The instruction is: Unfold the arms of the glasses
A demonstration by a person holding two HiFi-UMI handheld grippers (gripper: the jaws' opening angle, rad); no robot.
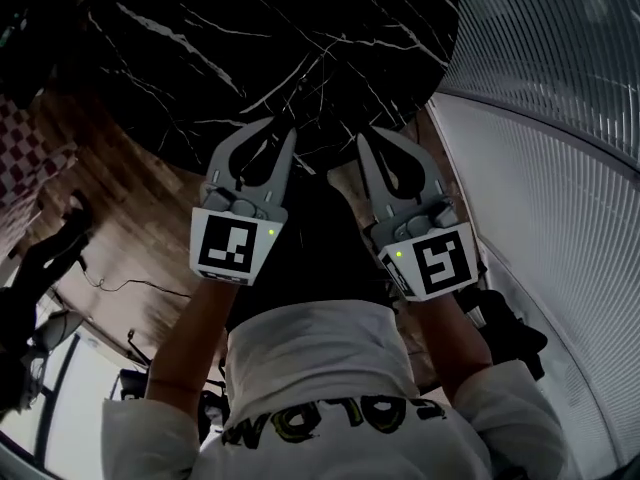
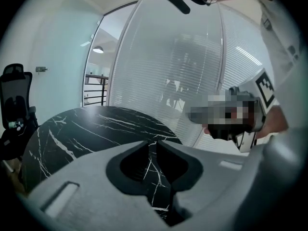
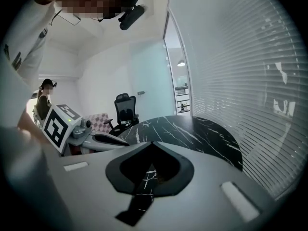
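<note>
As the head view looks down, left gripper (image 1: 281, 128) and right gripper (image 1: 370, 133) sit side by side, forearms parallel, with the black surface (image 1: 250, 48) ahead of their jaws. Left gripper view: jaws slightly spread, nothing between. Right gripper view: jaws pressed together. Where the glasses lie, I cannot tell.

Your shirt (image 1: 320, 353), bottom centre of the head view, carries yellow letters, creased and cut off, no whole word readable; left cube (image 1: 232, 248) and right cube (image 1: 440, 263) show only black-and-white square codes.

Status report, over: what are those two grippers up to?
Left gripper open, empty. Right gripper shut, empty. Glasses not in view. Only black marble table below.
</note>
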